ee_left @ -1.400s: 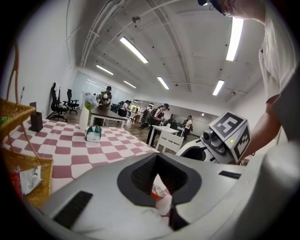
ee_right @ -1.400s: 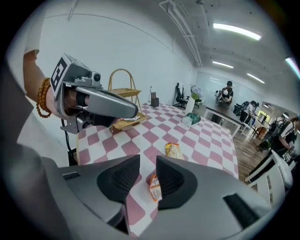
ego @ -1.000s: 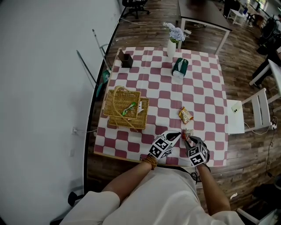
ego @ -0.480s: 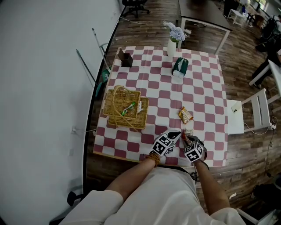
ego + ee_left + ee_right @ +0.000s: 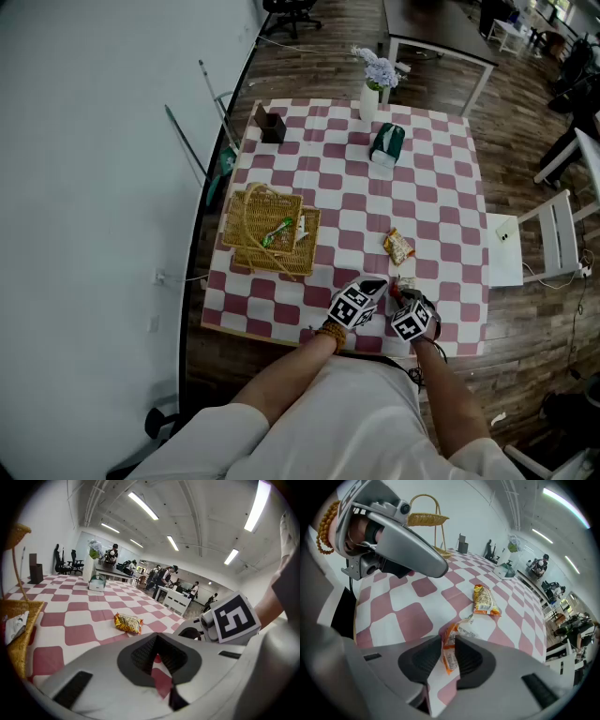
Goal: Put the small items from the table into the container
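A small orange-and-white packet (image 5: 449, 656) lies near the table's front edge, one end standing up between my right gripper's (image 5: 448, 641) jaws. The jaws are closing around it and do not clearly press on it. In the head view that gripper (image 5: 398, 292) points steeply down at the packet (image 5: 404, 282). My left gripper (image 5: 372, 289) hovers just to its left, its tips together with nothing between them (image 5: 157, 637). A yellow snack bag (image 5: 397, 247) lies a little farther out on the checked cloth. The wicker basket (image 5: 246, 246) at the left holds a green packet (image 5: 277, 232) and a white item.
A vase of flowers (image 5: 371, 89), a green tissue box (image 5: 385, 142) and a dark box (image 5: 273, 127) stand at the far end. A white chair (image 5: 530, 248) sits beside the table's right edge. The table's front edge is just below both grippers.
Both grippers have sunk toward the cloth near the front edge. The right one has come down around the orange-and-white packet.
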